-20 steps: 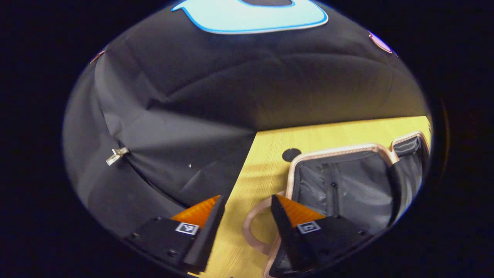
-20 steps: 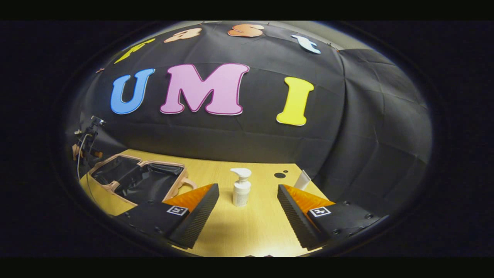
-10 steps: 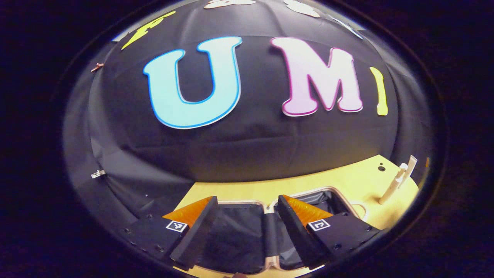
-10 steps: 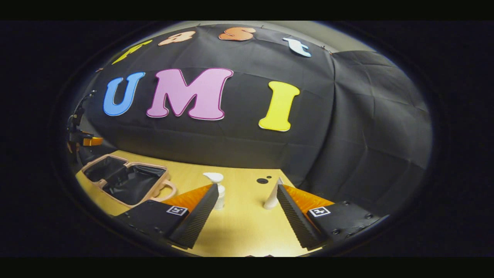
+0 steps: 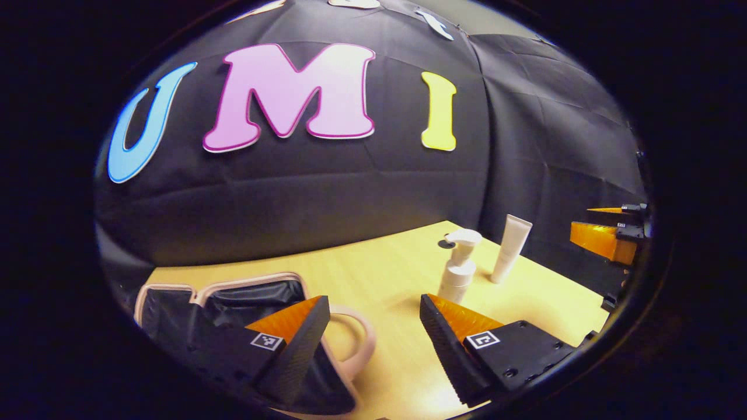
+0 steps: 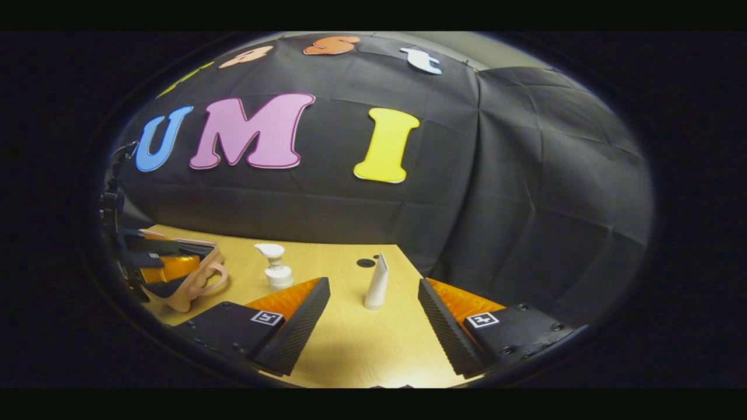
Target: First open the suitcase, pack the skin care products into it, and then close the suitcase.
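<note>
Left gripper view has the left tongs (image 5: 373,318) spread wide and empty above the counter (image 5: 385,274), the open suitcase (image 5: 233,300) beneath their near side, apparently left open to receive the products. Right gripper view shows the right tongs (image 6: 373,300), equally wide and empty, framing the upright tube (image 6: 376,283) near the counter's far edge, likely lined up to grasp it; the pump bottle (image 6: 274,271) stands between tube and suitcase.

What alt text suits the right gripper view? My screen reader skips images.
The right gripper, fingers open, faces an upright white tube on a wooden table. A pump bottle and the open suitcase sit farther left.
</note>
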